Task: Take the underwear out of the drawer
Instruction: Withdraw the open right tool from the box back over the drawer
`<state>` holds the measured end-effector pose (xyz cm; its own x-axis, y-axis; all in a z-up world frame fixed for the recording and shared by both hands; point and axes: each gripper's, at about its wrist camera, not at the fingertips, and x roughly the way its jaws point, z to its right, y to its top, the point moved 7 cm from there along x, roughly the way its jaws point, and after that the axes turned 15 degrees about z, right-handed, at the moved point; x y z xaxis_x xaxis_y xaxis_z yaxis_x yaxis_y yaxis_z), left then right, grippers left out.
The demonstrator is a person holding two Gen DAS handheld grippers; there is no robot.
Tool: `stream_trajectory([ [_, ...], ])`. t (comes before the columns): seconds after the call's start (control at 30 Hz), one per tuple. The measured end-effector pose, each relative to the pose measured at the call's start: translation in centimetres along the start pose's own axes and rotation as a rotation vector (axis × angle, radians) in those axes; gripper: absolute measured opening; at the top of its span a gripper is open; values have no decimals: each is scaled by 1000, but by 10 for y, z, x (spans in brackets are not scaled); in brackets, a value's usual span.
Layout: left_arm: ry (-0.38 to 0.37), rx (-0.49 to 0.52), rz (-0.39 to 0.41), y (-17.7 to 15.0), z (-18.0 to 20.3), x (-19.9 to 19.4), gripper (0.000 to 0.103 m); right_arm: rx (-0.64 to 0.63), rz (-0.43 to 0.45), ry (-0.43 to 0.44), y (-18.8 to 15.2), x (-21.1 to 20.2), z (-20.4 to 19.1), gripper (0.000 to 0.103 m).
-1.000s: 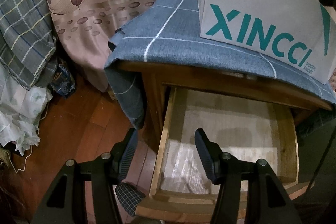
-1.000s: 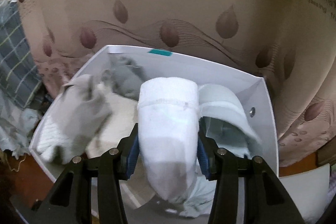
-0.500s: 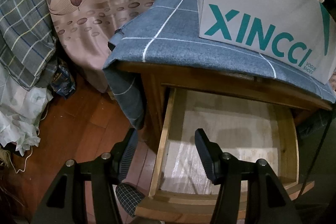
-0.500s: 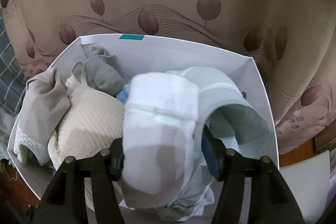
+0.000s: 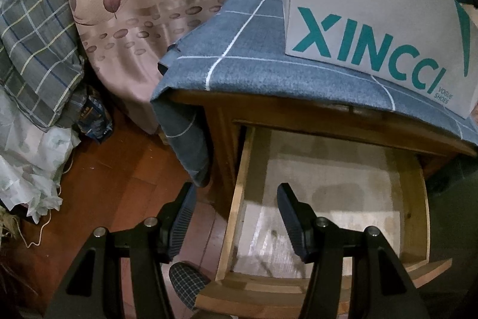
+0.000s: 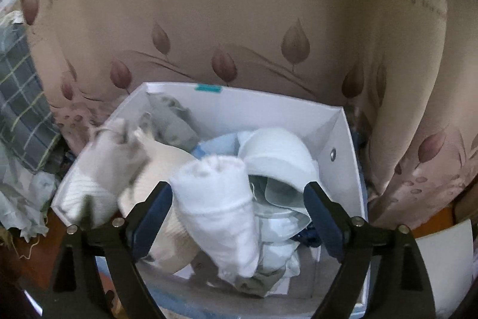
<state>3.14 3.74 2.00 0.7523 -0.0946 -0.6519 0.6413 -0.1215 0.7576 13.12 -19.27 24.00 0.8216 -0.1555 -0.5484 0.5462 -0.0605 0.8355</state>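
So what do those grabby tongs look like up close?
Both look the same. The left tongs have two black plastic arms, wide at the bottom like legs, each with round silver screws. Their fingers are dark blue pads with ridges. The right tongs match: black arms, silver screws, dark blue pads. No cables or markings show, and no hand or sleeve shows.

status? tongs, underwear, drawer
Right tongs just opened, white rolled underwear loose between them, lying in the white box. Left tongs open, empty, over the open drawer. Nothing blocking.
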Motion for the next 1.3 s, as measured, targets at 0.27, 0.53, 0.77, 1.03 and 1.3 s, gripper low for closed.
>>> stream_trajectory([
  [0.27, 7, 17, 13, 0, 1, -5, 58, 31, 100, 51, 6, -61, -5, 100],
  [0.53, 22, 34, 19, -1, 2, -8, 58, 31, 115, 79, -46, -106, -8, 102],
  [0.77, 29, 25, 12, -3, 0, -10, 58, -14, 48, 57, -135, -118, -10, 102],
  [1.03, 39, 31, 11, -6, 2, -19, 58, 45, -85, 44, -229, -94, -12, 102],
  [1.3, 39, 58, 42, -11, 9, -35, 58, 26, -79, 39, -257, -89, -25, 102],
])
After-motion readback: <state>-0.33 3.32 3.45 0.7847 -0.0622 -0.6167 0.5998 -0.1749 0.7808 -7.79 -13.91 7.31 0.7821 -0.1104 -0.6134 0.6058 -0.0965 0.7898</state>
